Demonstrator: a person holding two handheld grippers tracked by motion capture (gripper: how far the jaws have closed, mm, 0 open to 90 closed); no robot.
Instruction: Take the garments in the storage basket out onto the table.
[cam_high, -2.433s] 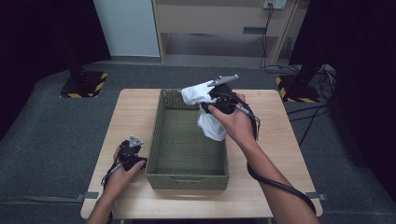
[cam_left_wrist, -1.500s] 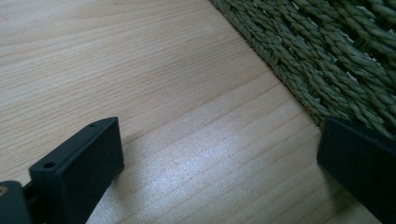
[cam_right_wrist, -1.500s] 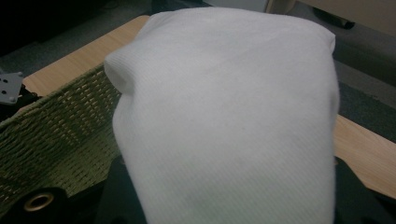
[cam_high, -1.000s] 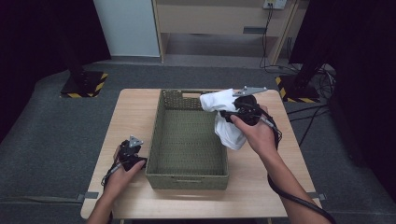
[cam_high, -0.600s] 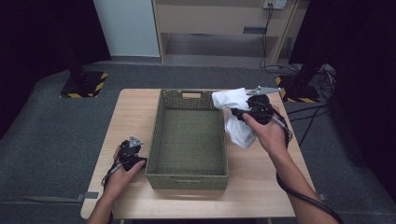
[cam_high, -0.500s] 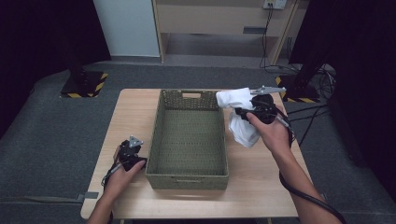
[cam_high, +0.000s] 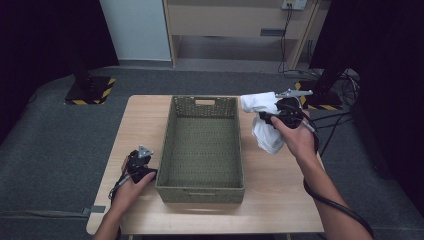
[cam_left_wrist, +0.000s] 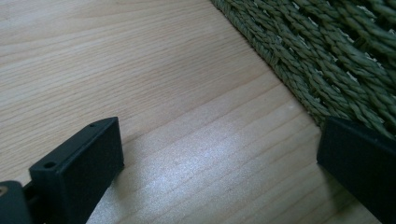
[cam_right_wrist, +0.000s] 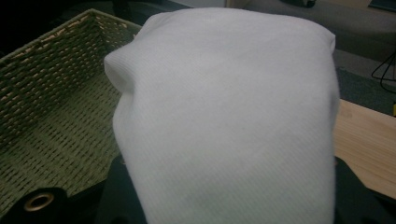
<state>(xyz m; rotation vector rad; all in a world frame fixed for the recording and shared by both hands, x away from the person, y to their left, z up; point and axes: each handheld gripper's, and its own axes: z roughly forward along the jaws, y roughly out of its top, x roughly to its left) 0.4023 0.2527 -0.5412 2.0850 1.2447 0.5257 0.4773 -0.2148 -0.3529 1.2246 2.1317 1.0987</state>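
Observation:
A white cloth (cam_high: 263, 124) hangs bunched from my right gripper (cam_high: 272, 116), which is shut on it above the table just right of the green woven basket (cam_high: 202, 184). In the right gripper view the cloth (cam_right_wrist: 224, 116) drapes over both jaws and hides them, with the basket's inside (cam_right_wrist: 51, 112) at the left. My left gripper (cam_high: 141, 161) rests low on the table at the basket's near left corner. Its jaws stand wide open in the left gripper view, one fingertip (cam_left_wrist: 84, 168) on bare wood, with nothing between them and the basket wall (cam_left_wrist: 322, 60) beside them.
The wooden table (cam_high: 280, 200) has bare room to the right of and in front of the basket. A cable (cam_high: 330, 202) trails from the right gripper along the forearm. A cabinet (cam_high: 235, 20) and dark stands (cam_high: 90, 90) lie on the floor beyond the table.
My right gripper has carried the white cloth from over the basket's far right corner to the right, out past its rim. The left gripper has stayed put.

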